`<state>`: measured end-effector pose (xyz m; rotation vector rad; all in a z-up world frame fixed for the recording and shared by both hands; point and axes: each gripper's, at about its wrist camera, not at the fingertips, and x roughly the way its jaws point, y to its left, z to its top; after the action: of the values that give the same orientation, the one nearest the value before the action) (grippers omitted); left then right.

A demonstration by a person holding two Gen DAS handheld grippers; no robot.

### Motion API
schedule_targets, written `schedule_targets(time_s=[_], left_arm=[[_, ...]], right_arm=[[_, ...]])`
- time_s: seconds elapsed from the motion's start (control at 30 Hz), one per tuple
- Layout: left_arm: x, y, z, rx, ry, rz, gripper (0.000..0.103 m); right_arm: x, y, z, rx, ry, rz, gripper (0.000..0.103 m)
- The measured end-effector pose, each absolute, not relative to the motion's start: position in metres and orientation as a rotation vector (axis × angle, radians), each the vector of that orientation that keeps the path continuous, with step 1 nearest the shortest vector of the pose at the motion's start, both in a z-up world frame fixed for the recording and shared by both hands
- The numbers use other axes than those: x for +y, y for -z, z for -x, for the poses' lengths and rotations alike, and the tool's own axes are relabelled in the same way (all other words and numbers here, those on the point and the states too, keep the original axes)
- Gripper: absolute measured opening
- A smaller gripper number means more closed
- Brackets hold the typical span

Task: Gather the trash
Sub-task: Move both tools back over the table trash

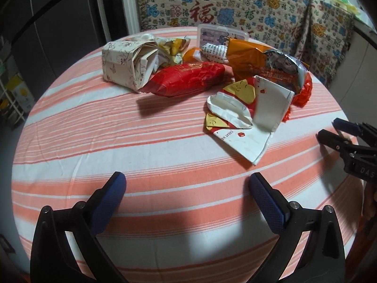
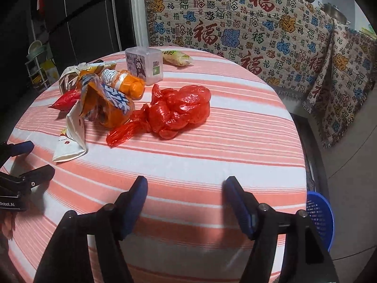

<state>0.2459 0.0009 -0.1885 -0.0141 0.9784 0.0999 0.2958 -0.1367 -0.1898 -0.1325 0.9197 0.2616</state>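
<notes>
Both grippers are hovering over the near edge of the striped table (image 1: 94, 146), the left gripper (image 1: 187, 184) and the right gripper (image 2: 186, 186) each with fingers wide apart and holding nothing, while the trash is lying in a loose pile toward the far side. The red bag (image 2: 181, 108) is sitting nearest the right gripper, the white carton (image 1: 245, 127) nearest the left. Each is probably best pinched at a bunched fold, since flat film slips, then carried to the blue basket (image 2: 320, 214) beside the table.
</notes>
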Motion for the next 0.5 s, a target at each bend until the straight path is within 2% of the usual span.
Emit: schedule_targets(time_s=[0.2,0.33,0.5], left_arm=[[0.000,0.188,-0.240,0.982,-0.074,-0.002,0.103],[0.000,0.172,-0.234,0.915,-0.019,0.106,0.102],[-0.036,0.151,-0.248,0.863,0.063,0.042,0.102]], right_arm=[[-0.136,0.191,-0.296,0.905,-0.262,0.135,0.072],[-0.136,0.191,-0.296,0.901,-0.263,0.133,0.072],[-0.136,0.191,-0.296,0.900,-0.263,0.134,0.072]])
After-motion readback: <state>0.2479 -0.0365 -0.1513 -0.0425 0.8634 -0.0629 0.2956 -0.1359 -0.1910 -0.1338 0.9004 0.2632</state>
